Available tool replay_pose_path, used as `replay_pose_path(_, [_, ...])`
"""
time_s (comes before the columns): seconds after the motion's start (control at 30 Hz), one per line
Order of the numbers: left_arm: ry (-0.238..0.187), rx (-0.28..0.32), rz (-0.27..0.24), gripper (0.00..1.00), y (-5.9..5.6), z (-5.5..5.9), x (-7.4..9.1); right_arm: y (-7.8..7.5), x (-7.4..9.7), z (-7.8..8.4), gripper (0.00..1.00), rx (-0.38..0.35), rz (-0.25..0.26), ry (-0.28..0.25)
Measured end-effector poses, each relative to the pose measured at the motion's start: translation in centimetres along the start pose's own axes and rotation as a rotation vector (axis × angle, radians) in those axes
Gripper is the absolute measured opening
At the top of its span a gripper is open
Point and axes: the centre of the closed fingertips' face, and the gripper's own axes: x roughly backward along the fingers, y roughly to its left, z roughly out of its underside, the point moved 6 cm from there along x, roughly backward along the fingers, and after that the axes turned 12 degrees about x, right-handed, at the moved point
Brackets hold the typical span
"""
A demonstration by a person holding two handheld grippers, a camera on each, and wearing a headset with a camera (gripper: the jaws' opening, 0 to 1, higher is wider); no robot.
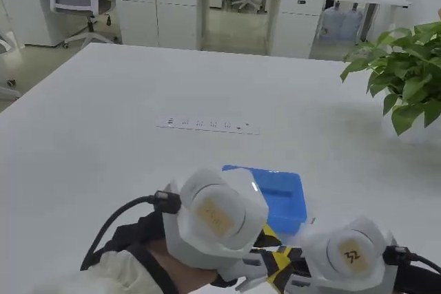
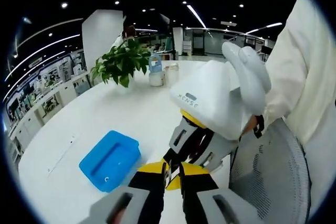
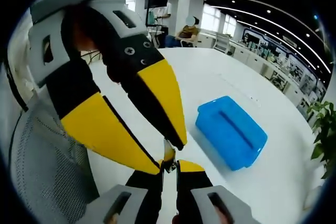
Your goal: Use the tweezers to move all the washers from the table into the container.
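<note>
The blue container [image 1: 275, 194] [image 2: 110, 160] [image 3: 231, 132] lies on the white table [image 1: 103, 122], just beyond both grippers. At the near edge the left gripper [image 1: 270, 244] [image 2: 170, 174] and the right gripper [image 1: 286, 266] [image 3: 169, 167] meet tip to tip. A thin silver piece, apparently the tweezers [image 3: 168, 156] [image 2: 167, 174], sits where the jaws meet. Both pairs of yellow-and-black jaws are shut on it. In the right gripper view, the left gripper [image 3: 169, 150] comes in large from the upper left. In the left gripper view, the right gripper [image 2: 181, 153] comes in from the upper right.
A leafy plant [image 1: 406, 80] [image 2: 121, 61] stands at the table's right side. A row of sockets [image 1: 207, 124] is set into the tabletop beyond the container. A grey mesh chair [image 2: 268, 177] [image 3: 47, 182] is close behind the grippers. Desks and chairs stand across the aisle.
</note>
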Motion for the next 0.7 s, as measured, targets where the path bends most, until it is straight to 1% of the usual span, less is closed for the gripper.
replay_pose_path(0.07, [0.016,-0.025,0.004,0.02,0.0,0.1,-0.2,-0.1,0.1,0.1,0.05,0.005,0.001,0.004])
replay_pose_path(0.13, [0.015,-0.032,0.004,0.0,0.1,0.0,-0.2,-0.1,0.2,0.3,0.05,0.009,0.004,0.007])
replay_pose_path(0.23, [0.013,-0.034,0.014,0.0,0.1,-0.2,-0.3,-0.3,0.3,0.7,0.05,0.004,0.004,0.01])
replay_pose_path(0.33, [0.015,-0.054,0.015,0.0,0.1,-0.2,-0.6,-0.3,0.3,0.7,0.05,0.007,-0.001,0.012])
replay_pose_path(0.37, [0.015,-0.078,0.003,0.0,0.2,-0.2,-0.7,-0.3,0.3,0.7,0.05,0.016,-0.001,0.014])
replay_pose_path(0.4, [0.015,-0.088,0.0,0.0,0.2,-0.1,-0.9,-0.3,0.3,0.7,0.05,0.025,-0.001,0.017])
replay_pose_path(0.43, [0.029,-0.095,0.008,0.01,0.2,0.1,-1.0,-0.3,0.2,0.6,0.05,0.039,0.001,0.02])
replay_pose_path(0.47, [0.036,-0.093,0.011,0.0,0.2,0.1,-1.1,-0.3,0.2,0.6,0.05,0.045,0.002,0.021])
replay_pose_path(0.5, [0.042,-0.104,0.011,0.0,0.2,0.2,-1.2,-0.3,0.1,0.6,0.05,0.052,0.002,0.025])
replay_pose_path(0.53, [0.041,-0.125,0.009,0.0,0.3,0.1,-1.2,-0.3,0.1,0.7,0.05,0.059,0.002,0.031])
replay_pose_path(0.57, [0.053,-0.147,0.01,0.0,0.3,0.2,-1.2,-0.3,0.0,0.7,0.05,0.068,0.003,0.035])
replay_pose_path(0.6, [0.055,-0.155,0.005,0.0,0.3,0.3,-1.2,-0.4,0.0,0.8,0.05,0.076,0.006,0.04])
replay_pose_path(0.7, [0.066,-0.183,0.011,0.0,0.4,0.4,-1.3,-0.7,-0.2,1.1,0.05,0.076,0.003,0.045])
